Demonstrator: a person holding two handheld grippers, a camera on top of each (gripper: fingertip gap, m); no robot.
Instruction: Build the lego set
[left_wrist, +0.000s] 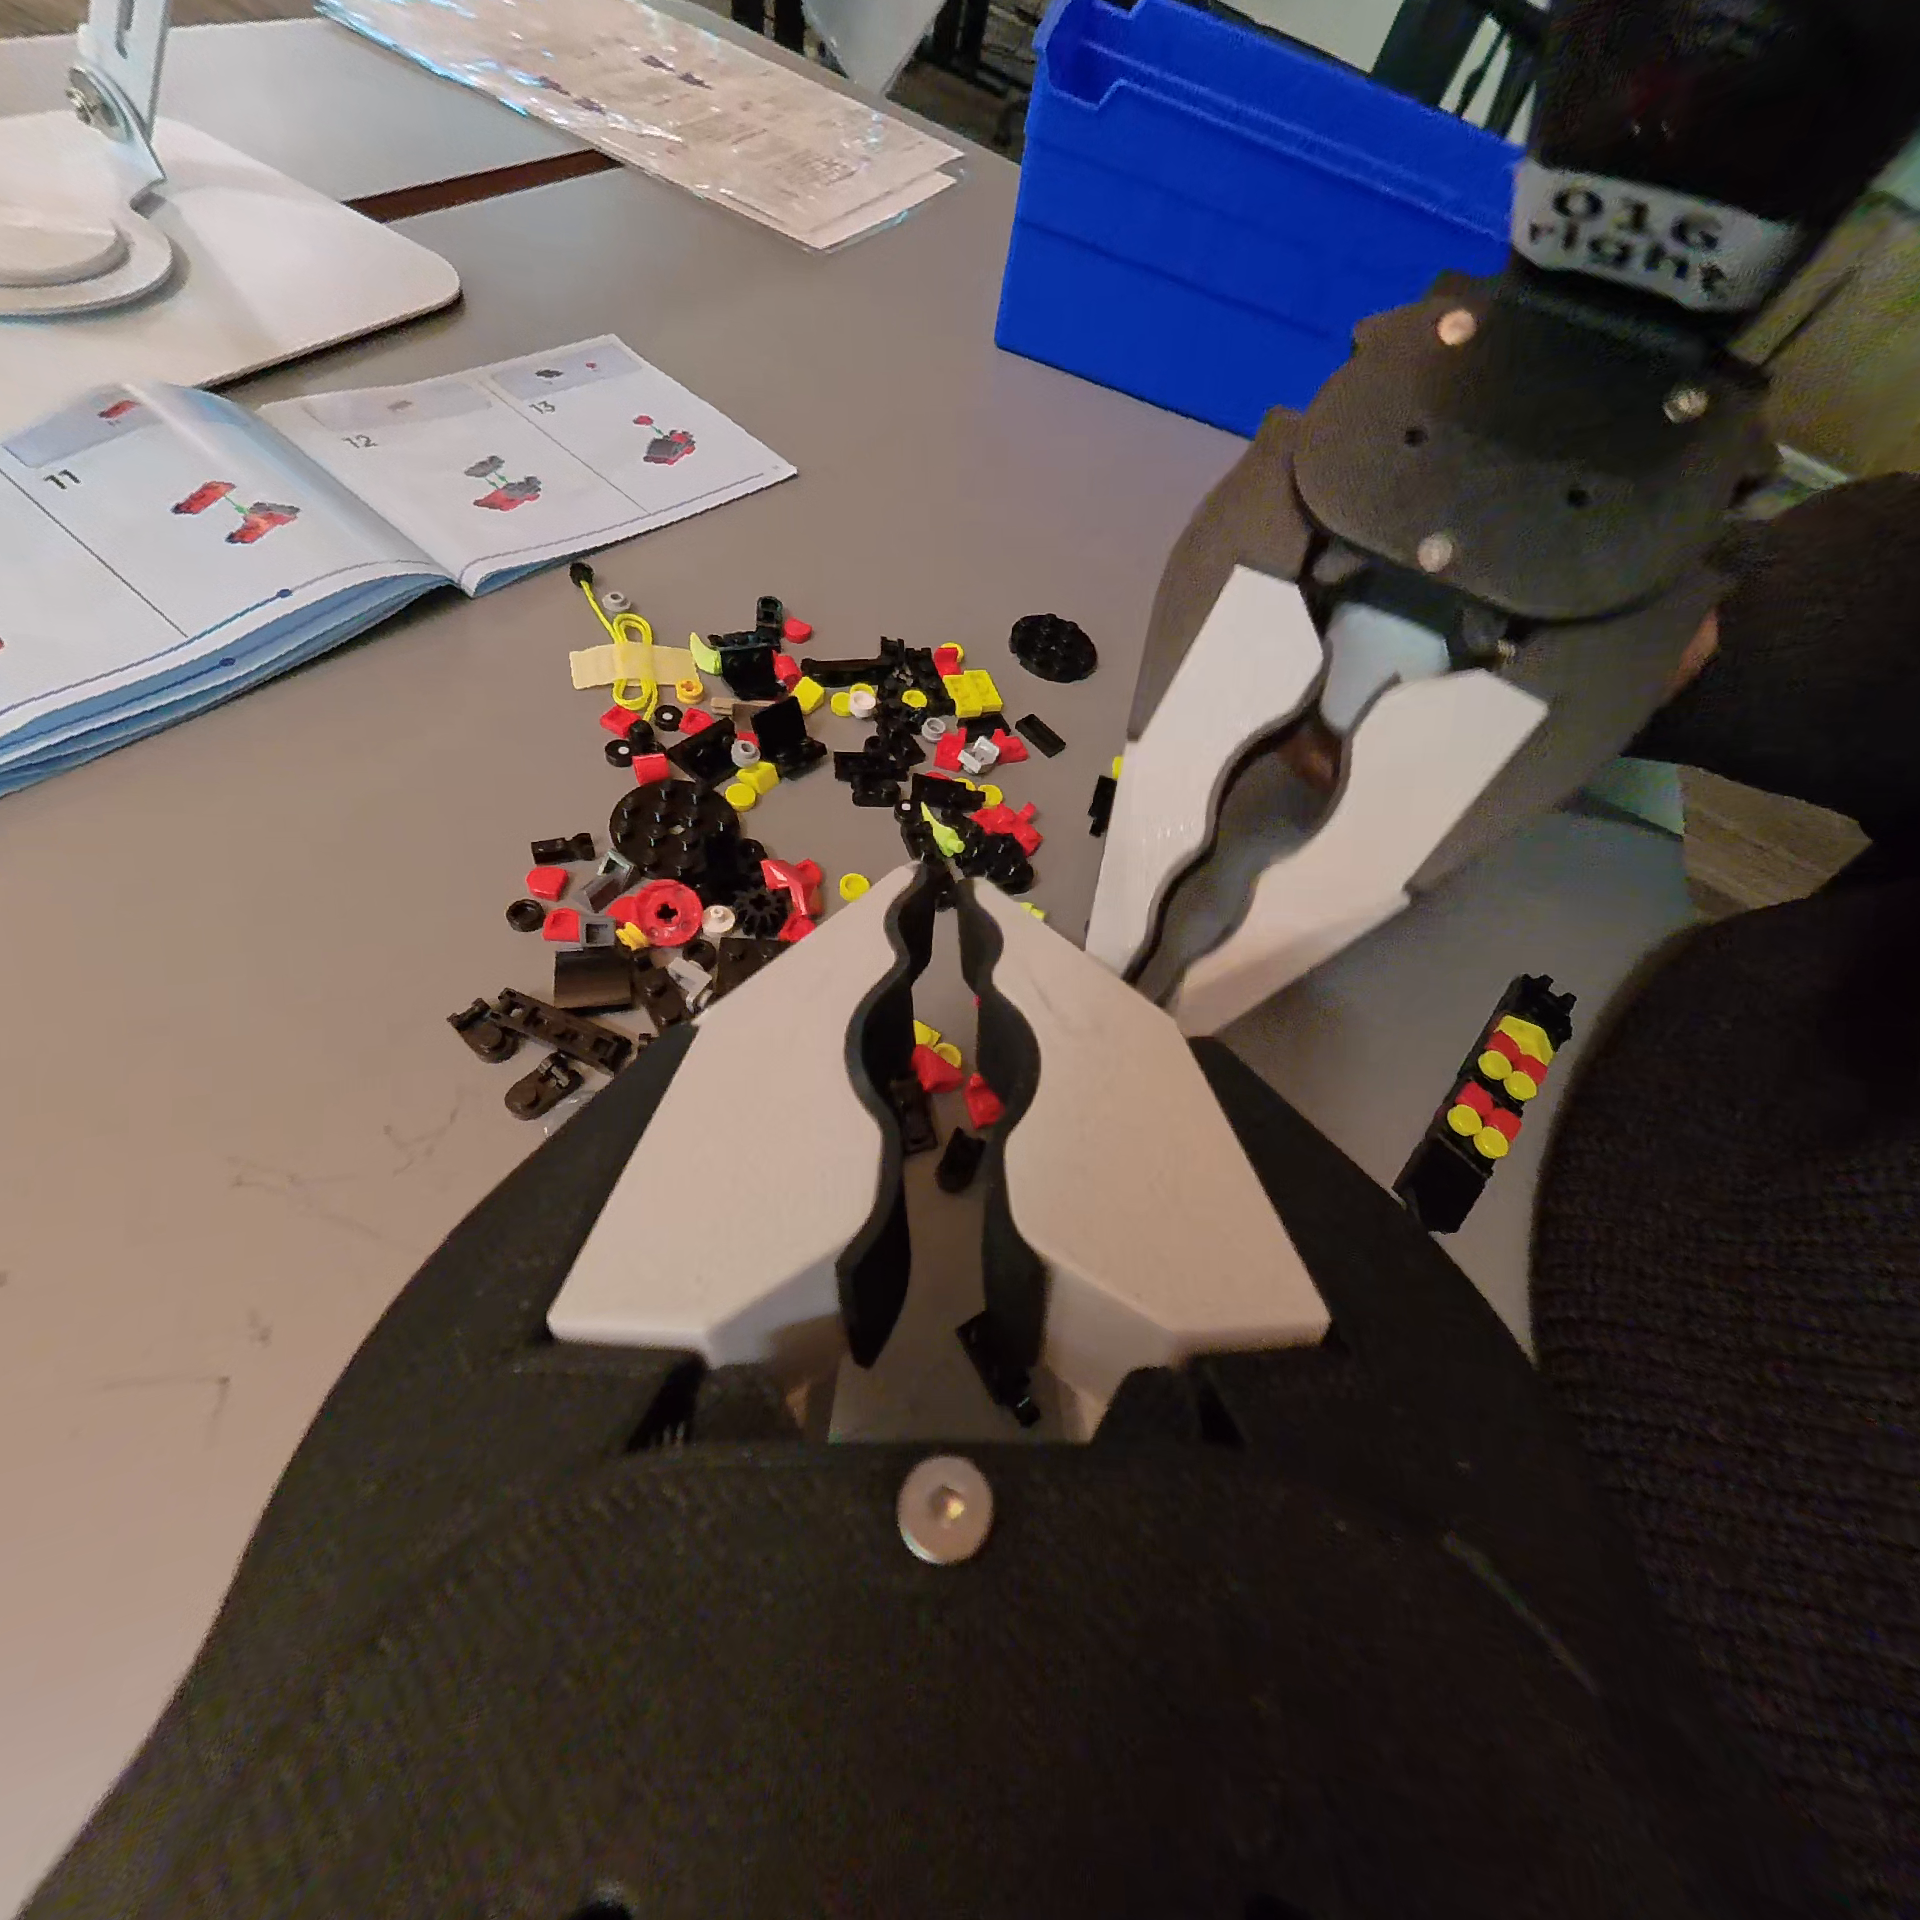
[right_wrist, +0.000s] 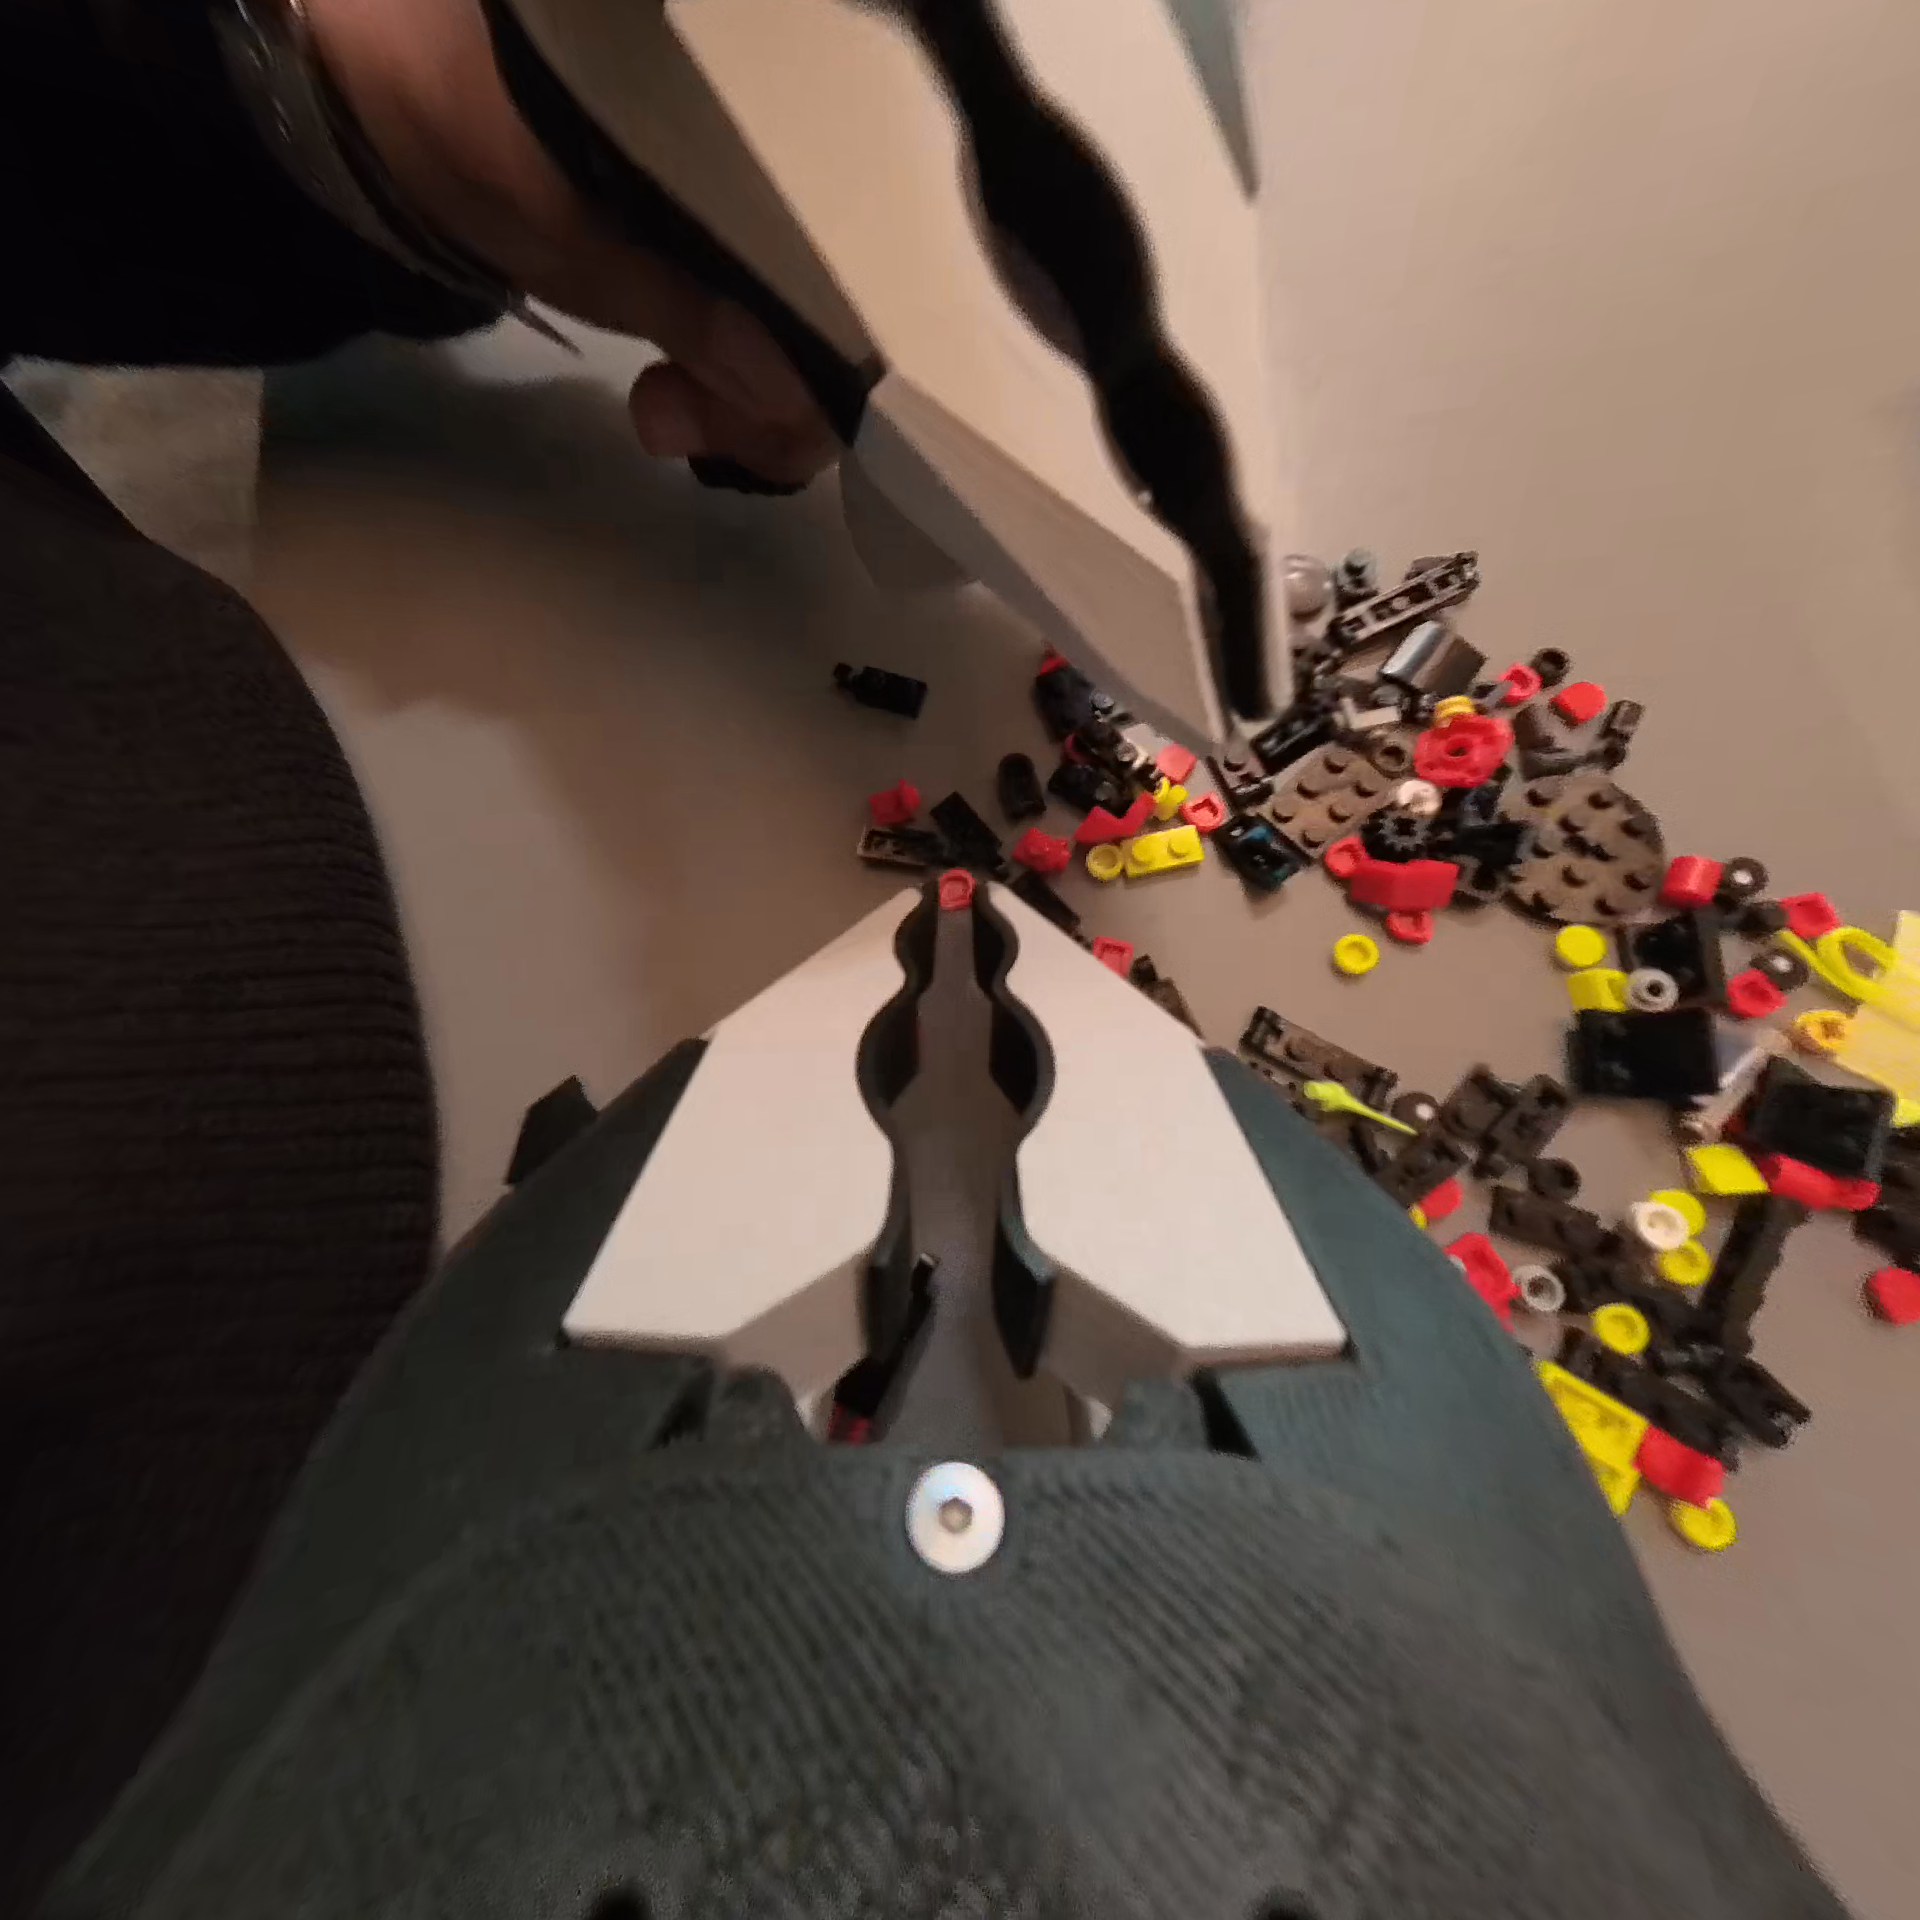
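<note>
A pile of small black, red and yellow Lego pieces (left_wrist: 790, 810) lies on the grey table; it also shows in the right wrist view (right_wrist: 1507, 935). My left gripper (left_wrist: 943, 883) has its jaws almost together, with its tips down in the near edge of the pile (right_wrist: 1242, 712). I cannot tell whether a piece is between them. My right gripper (right_wrist: 956, 896) is shut on a small red piece (right_wrist: 956, 889) just off the pile's edge. It stands tip-down beside the left one (left_wrist: 1153, 982). A partly built black strip with red and yellow studs (left_wrist: 1496, 1101) lies at the right.
An open instruction booklet (left_wrist: 364, 488) lies at the left. A blue bin (left_wrist: 1226, 229) stands at the back right, a white stand base (left_wrist: 208, 249) at the back left, and a plastic sleeve with paper (left_wrist: 727, 114) behind. A dark sleeve (left_wrist: 1745, 1299) fills the right.
</note>
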